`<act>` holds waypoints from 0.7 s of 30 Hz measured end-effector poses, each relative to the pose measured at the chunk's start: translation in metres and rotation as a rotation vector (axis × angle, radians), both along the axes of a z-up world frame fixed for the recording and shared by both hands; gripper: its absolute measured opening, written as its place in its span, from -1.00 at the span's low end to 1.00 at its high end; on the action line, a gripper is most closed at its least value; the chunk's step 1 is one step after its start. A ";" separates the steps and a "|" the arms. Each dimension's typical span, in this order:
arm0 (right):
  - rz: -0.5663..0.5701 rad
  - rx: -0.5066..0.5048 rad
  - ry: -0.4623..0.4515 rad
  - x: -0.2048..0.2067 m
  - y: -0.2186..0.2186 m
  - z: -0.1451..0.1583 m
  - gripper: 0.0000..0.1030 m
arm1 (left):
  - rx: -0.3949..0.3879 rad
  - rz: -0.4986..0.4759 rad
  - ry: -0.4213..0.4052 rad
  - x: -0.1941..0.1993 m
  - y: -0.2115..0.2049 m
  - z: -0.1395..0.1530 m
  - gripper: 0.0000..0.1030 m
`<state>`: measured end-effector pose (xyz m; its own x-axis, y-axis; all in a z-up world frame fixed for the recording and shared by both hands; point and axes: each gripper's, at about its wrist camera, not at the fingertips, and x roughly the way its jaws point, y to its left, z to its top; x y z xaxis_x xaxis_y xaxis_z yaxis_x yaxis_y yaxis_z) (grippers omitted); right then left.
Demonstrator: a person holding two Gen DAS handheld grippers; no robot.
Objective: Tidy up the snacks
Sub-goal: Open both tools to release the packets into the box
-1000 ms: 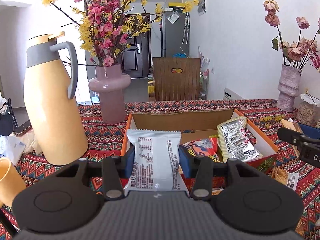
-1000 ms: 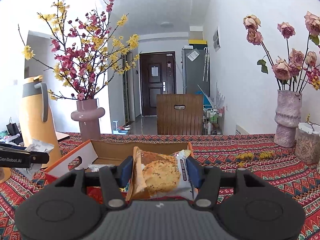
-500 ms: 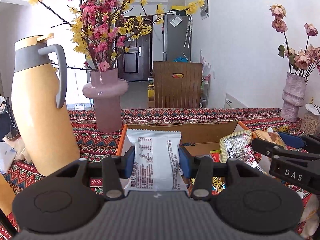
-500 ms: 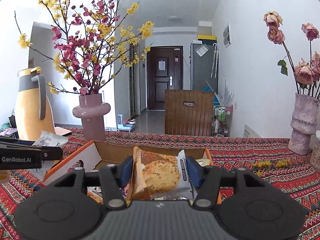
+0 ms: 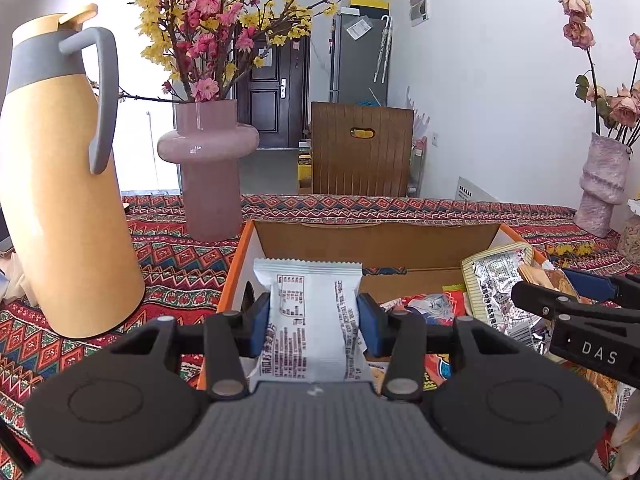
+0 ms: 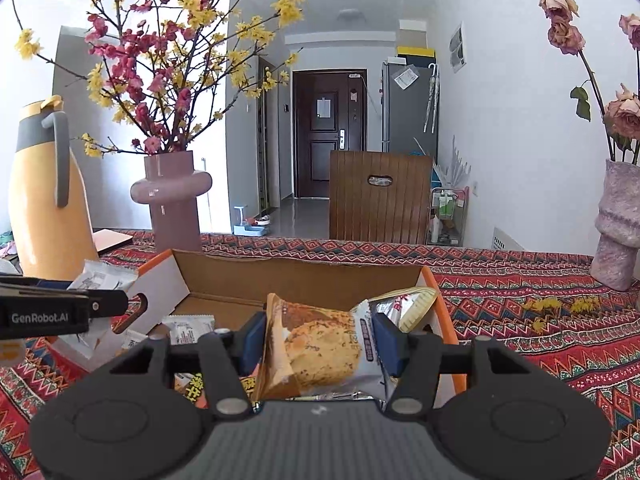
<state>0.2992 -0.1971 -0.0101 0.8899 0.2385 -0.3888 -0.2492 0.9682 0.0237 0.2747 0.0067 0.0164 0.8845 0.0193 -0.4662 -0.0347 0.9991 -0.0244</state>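
Note:
My left gripper (image 5: 310,322) is shut on a white snack packet (image 5: 308,312) with black print, held upright over the near left part of the open cardboard box (image 5: 376,240). My right gripper (image 6: 318,338) is shut on an orange-and-white cookie packet (image 6: 316,350), held above the near side of the same box (image 6: 296,276). Several loose snack packs lie inside the box, among them a silver one (image 5: 496,284). Each gripper shows in the other's view: the right one (image 5: 576,312) at the right edge, the left one (image 6: 60,312) at the left edge with its white packet.
A tall yellow thermos jug (image 5: 60,184) stands left of the box. A pink vase with flowering branches (image 5: 208,168) stands behind it. A second vase with dried roses (image 6: 616,224) is at the far right. A patterned red cloth (image 6: 520,320) covers the table; a wooden chair back (image 6: 380,196) rises beyond.
Both grippers have moved forward and a little lower toward the box, each still holding its packet. The box and vases look larger and the right gripper now reaches further into the left wrist view.

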 end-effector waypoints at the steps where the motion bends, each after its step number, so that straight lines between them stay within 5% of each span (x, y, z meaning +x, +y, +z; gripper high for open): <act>1: 0.000 -0.003 0.003 0.001 0.001 -0.001 0.09 | 0.001 -0.001 0.001 0.001 0.001 -0.002 -0.11; 7: -0.014 -0.013 0.039 0.005 0.002 -0.009 0.26 | -0.017 -0.001 0.005 -0.001 0.003 -0.005 -0.05; 11: -0.040 0.025 0.027 0.000 -0.007 -0.006 0.77 | -0.050 0.027 -0.053 -0.012 0.009 0.002 0.90; 13: -0.050 0.048 0.011 -0.004 -0.012 -0.003 1.00 | -0.060 0.032 -0.080 -0.017 0.011 0.005 0.95; 21: -0.062 0.079 -0.006 -0.012 -0.019 0.002 1.00 | -0.078 0.047 -0.108 -0.025 0.012 0.008 1.00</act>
<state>0.2868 -0.2164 -0.0078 0.9062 0.2128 -0.3655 -0.1893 0.9769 0.0994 0.2499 0.0184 0.0247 0.9284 0.0290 -0.3703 -0.0741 0.9913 -0.1083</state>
